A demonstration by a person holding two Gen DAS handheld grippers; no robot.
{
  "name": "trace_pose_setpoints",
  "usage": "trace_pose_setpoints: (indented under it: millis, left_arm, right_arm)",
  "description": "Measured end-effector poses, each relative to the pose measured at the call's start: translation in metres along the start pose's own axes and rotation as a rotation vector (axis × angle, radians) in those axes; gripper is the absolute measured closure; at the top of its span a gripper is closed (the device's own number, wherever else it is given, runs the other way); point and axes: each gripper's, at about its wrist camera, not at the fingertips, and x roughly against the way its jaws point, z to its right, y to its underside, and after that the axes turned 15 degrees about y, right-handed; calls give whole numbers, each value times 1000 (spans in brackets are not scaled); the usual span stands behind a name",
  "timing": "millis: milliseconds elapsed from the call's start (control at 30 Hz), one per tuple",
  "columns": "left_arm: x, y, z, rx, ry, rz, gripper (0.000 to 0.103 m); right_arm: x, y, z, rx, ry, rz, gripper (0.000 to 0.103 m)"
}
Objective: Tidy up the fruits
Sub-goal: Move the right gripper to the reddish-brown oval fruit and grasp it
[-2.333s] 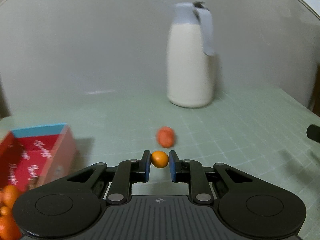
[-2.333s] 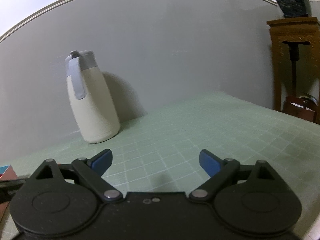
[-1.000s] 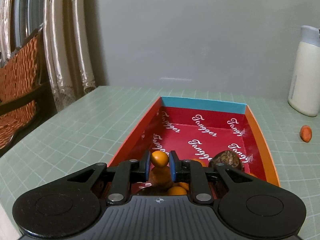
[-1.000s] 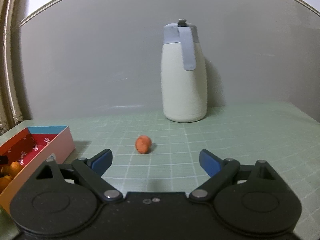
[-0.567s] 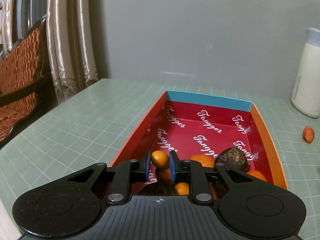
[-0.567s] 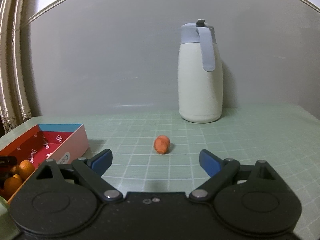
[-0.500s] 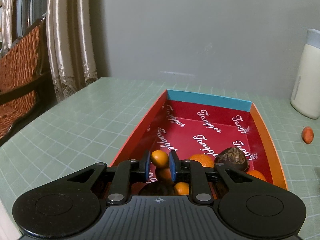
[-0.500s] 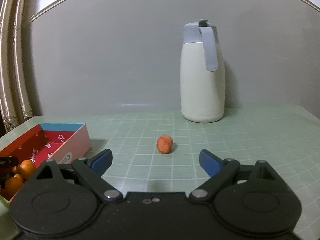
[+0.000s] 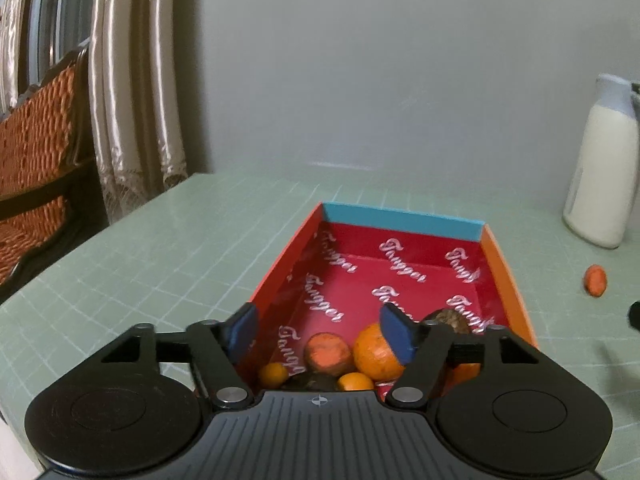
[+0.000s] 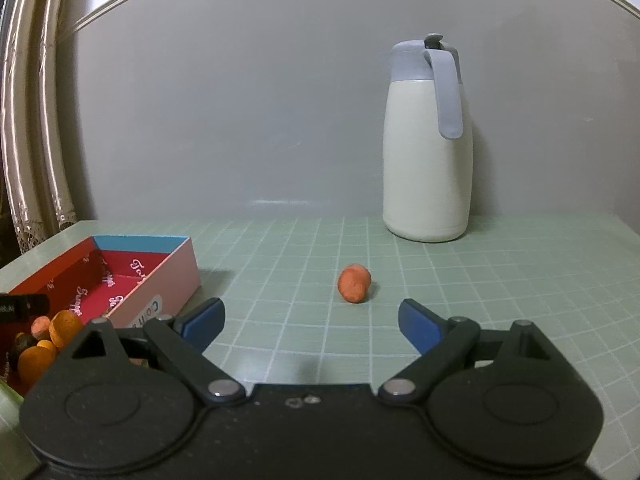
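My left jaws (image 9: 320, 334) have just been opening and now stand released above the near end of the box (image 9: 502, 268), nothing between them. Fruits lie in that end: a large orange (image 9: 372, 350), a reddish fruit (image 9: 328, 354), two small oranges (image 9: 272, 374) and a dark brown one (image 9: 448, 316). My right jaws (image 10: 311, 322) are spread wide and empty, above the table (image 10: 520, 280). One red fruit (image 10: 354, 283) lies loose on the table, between box and jug (image 10: 428, 148), apart from both.
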Motion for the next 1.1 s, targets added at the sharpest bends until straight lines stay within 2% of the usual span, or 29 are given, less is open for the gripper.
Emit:
trace_pose_setpoints:
  millis: [33, 100, 267, 667, 833, 1100]
  left_arm:
    - [2, -1, 2, -6, -1, 10, 26]
    - [8, -2, 7, -27, -17, 35, 8]
    - [19, -5, 20, -72, -11, 68, 0]
    - [34, 6, 37, -131, -22, 94, 0]
    - [37, 8, 35, -140, -71, 108, 0]
    - [33, 6, 11, -75, -127, 96, 0]
  right_arm:
    - [-1, 0, 0, 0, 0, -2, 9]
    - [-1, 0, 1, -2, 1, -2, 9]
    - [-3, 1, 4, -4, 6, -6, 9]
    - [-18, 0, 17, -38, 39, -40, 9]
    - [-31, -1, 17, -50, 35, -69, 9]
    - [-61, -10, 9, -33, 26, -119, 13]
